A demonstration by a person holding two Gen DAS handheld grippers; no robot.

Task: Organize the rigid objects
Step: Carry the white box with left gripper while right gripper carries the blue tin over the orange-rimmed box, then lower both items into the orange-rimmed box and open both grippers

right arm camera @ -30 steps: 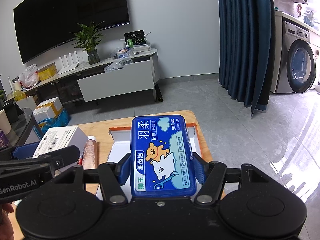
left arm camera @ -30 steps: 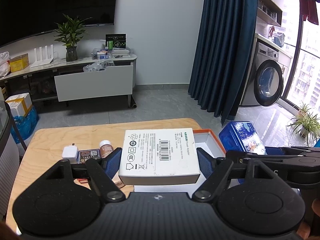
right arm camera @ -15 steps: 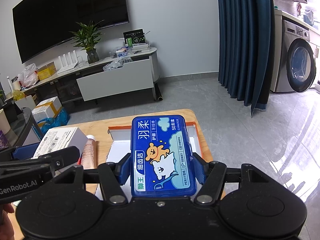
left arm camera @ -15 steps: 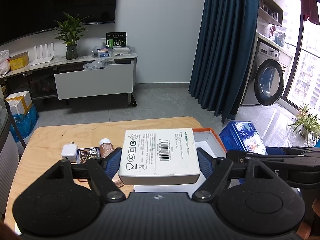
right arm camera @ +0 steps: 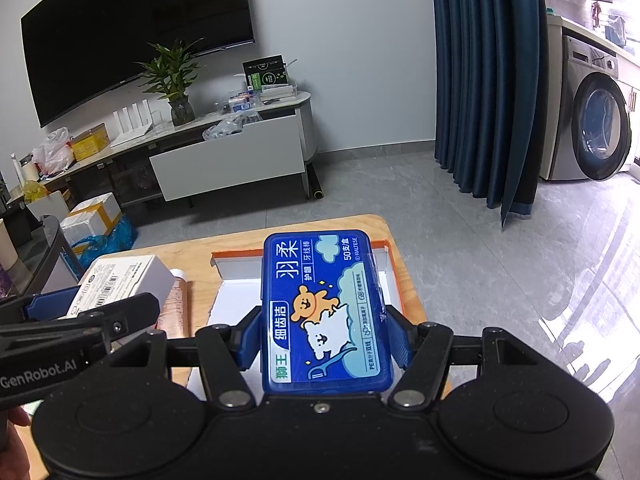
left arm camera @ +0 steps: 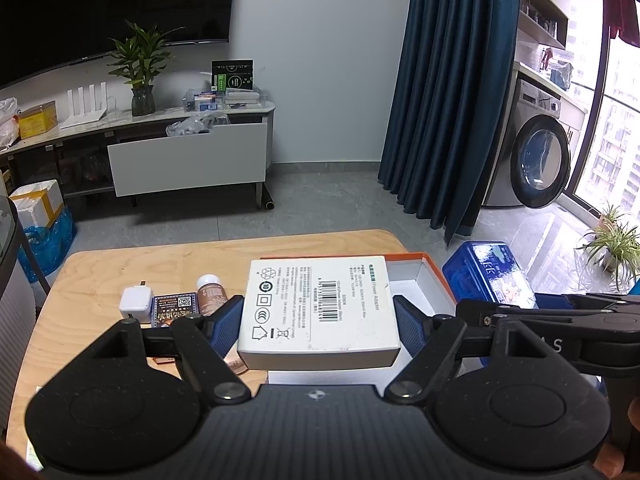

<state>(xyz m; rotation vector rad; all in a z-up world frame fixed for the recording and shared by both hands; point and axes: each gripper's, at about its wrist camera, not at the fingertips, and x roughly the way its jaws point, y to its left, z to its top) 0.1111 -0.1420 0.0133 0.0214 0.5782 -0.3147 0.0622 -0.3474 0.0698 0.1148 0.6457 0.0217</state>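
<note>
Currently you hold two boxes, one per gripper. Your left gripper (left arm camera: 319, 322) has its fingers clamped on the sides of one white box (left arm camera: 320, 308), barcode label up, held above the near left part of one orange-rimmed tray (left arm camera: 436, 276). Your right gripper (right arm camera: 323, 338) has its fingers clamped on one blue case (right arm camera: 326, 308) over the same tray (right arm camera: 382, 246). On the wooden table (left arm camera: 80, 276), left of the tray, lie three small items: one white charger (left arm camera: 136, 304), one dark card pack (left arm camera: 176, 308), one tube (left arm camera: 210, 290).

Left hand-held gripper (left arm camera: 318, 322) clamps white box (left arm camera: 320, 308) (barcode up).
</note>
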